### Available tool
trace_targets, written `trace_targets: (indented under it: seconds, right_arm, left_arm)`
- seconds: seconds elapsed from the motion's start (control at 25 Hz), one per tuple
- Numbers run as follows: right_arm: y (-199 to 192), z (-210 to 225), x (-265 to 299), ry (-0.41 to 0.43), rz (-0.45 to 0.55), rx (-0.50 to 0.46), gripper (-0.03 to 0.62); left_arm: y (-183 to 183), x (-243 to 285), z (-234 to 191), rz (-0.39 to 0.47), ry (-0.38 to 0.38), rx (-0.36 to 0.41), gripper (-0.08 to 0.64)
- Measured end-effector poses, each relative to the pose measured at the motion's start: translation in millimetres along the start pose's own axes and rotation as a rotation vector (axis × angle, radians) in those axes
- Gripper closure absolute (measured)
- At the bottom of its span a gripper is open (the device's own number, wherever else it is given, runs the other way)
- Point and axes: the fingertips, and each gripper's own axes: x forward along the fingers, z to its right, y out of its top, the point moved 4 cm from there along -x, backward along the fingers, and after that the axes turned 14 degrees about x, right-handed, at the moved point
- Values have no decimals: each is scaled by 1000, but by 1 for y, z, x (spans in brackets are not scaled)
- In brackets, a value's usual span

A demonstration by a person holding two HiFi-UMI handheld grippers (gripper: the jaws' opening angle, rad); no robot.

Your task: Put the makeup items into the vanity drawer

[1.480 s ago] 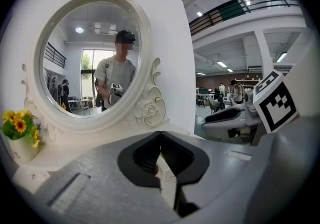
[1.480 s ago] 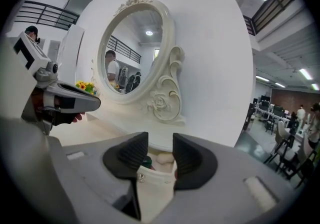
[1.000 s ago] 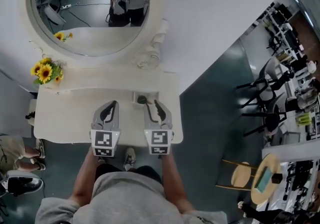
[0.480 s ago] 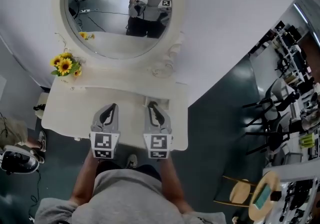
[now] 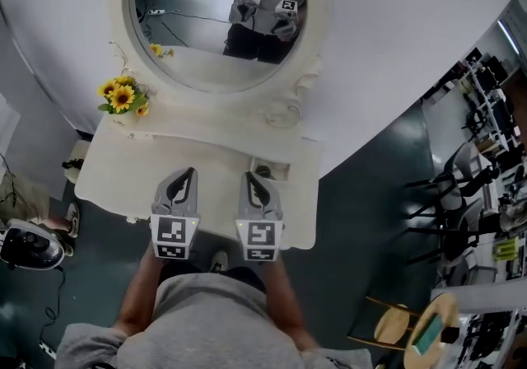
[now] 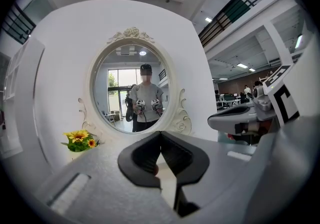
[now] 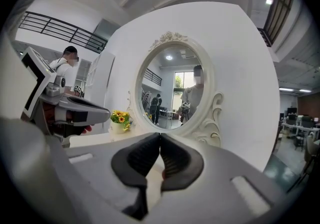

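Left gripper and right gripper abreast, jaws together, empty; right's just closed.

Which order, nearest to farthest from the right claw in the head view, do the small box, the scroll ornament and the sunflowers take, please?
1. The small box, just right of the right claw.
2. The scroll ornament, farther back, right side.
3. The sunflowers, far left rear.

The table is creamy white. The mirror frame is creamy white too, with curly swirls. The flowers are yellow with green leaves. The left gripper and right gripper are grey and black, with black-and-white squares. The shirt is grey. The floor is dark greenish grey.
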Motion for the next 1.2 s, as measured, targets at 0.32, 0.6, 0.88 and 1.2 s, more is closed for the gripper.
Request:
trace_targets:
  seconds: [0.32,0.6,0.88,1.2]
  right_arm:
    - [-2,-1,-1,5,-5,-10,586]
    - [-3,-2,0,6,-7,-19,586]
    - [-2,-2,-4,4,0,-19,586]
    - [-4,-2,-7,-4,-3,-18,586]
  left_arm:
    - [0,-1,0,5,4,1,549]
    - [1,-1,1,10,1,5,549]
    - [0,-4,3,9,0,2,549]
    - [-1,-4,4,8,-5,-1,549]
